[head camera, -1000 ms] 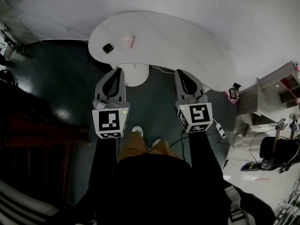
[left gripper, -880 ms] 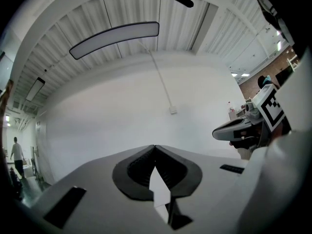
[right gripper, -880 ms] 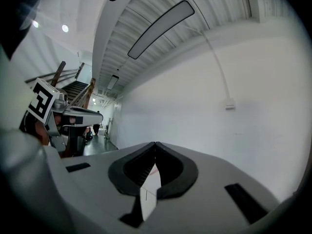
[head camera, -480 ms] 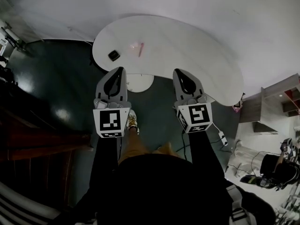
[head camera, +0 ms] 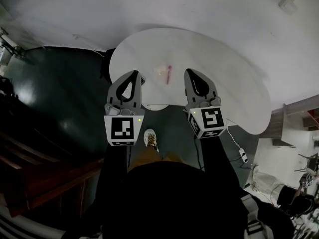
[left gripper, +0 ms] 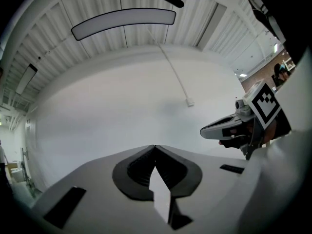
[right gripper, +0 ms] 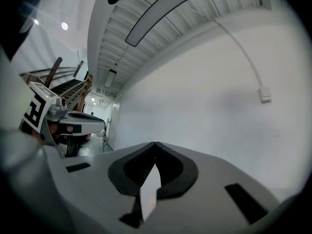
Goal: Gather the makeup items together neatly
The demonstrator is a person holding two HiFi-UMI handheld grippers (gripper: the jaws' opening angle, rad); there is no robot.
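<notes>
On the white kidney-shaped table (head camera: 224, 68), near its middle, lie a dark pink stick (head camera: 169, 74) and a pale pink item (head camera: 160, 70) side by side. In the head view my left gripper (head camera: 134, 74) and right gripper (head camera: 192, 72) reach level over the table's near edge, one on each side of the pink items and short of them. Both are shut with nothing between the jaws. The left gripper view shows its tips (left gripper: 155, 146) meeting against a white wall, and the right gripper view shows the same (right gripper: 155, 143). No makeup item shows in either gripper view.
The table's round white base (head camera: 155, 106) stands on the dark floor below the near edge. A white cable (head camera: 234, 137) trails on the floor at the right, and wooden furniture (head camera: 299, 114) stands further right. My shoe (head camera: 149, 139) shows between the arms.
The table has come nearer and both grippers now reach over its near edge. The pink items lie closer between them. A small dark item on the table's left is no longer visible.
</notes>
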